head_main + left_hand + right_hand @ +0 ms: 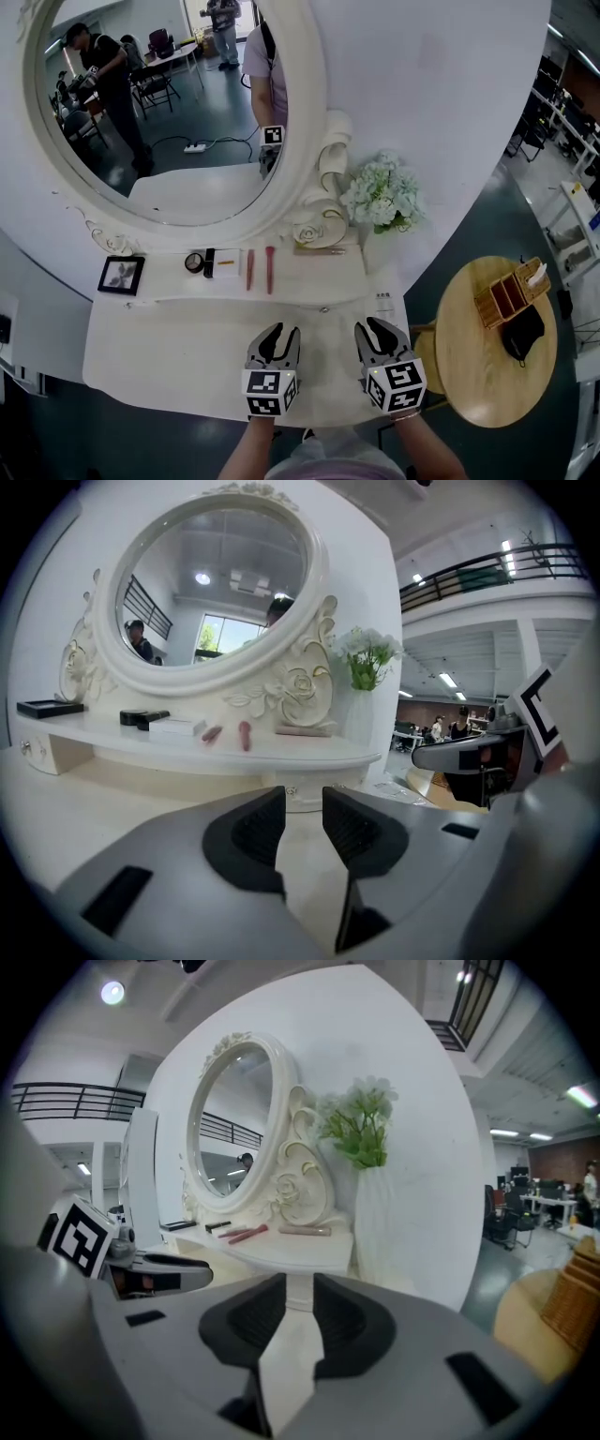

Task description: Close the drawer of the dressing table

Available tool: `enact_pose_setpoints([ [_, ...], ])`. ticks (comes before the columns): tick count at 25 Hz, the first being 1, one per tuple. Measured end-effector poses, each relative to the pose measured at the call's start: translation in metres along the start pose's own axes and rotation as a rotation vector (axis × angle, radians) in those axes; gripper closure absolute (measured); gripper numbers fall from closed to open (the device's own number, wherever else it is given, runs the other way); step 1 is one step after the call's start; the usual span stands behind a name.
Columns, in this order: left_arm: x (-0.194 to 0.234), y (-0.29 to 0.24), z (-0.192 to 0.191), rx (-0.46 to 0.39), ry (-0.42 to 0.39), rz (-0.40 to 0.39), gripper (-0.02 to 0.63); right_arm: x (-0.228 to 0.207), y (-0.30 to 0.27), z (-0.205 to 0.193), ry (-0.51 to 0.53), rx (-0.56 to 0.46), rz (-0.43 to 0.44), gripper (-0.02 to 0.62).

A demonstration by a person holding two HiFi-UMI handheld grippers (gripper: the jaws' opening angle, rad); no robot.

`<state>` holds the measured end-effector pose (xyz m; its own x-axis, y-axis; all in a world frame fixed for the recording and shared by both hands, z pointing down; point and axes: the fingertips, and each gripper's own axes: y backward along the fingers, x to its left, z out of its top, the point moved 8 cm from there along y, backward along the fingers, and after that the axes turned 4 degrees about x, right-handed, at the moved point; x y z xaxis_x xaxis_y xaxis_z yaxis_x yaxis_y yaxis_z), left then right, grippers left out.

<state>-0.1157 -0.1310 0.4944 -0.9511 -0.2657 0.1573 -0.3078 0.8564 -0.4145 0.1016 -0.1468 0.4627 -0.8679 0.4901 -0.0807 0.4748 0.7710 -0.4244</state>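
The white dressing table (169, 352) has an oval mirror (159, 103) and a raised shelf (309, 272). A small drawer front with a round knob (324, 309) sits under the shelf's middle and looks flush with it; the same knob (291, 791) shows in the left gripper view. My left gripper (279, 337) and right gripper (375, 333) hover side by side over the tabletop's front, pointing at the shelf. The left gripper (303, 803) stands partly open with nothing between its pads. The right gripper (298, 1288) also shows a narrow empty gap.
On the shelf lie a black picture frame (121, 274), a round compact (194, 262) and two pinkish sticks (250, 269). A vase of pale flowers (382, 192) stands at the right. A round wooden side table (469, 375) holds a wooden box (511, 292).
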Motion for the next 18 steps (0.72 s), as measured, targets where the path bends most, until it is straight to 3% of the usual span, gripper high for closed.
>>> enact_pose_setpoints([
  [18, -0.011, 0.057, 0.003, -0.077, -0.023, -0.015, 0.588, 0.030, 0.058, -0.008, -0.033, -0.072, -0.025, 0.591],
])
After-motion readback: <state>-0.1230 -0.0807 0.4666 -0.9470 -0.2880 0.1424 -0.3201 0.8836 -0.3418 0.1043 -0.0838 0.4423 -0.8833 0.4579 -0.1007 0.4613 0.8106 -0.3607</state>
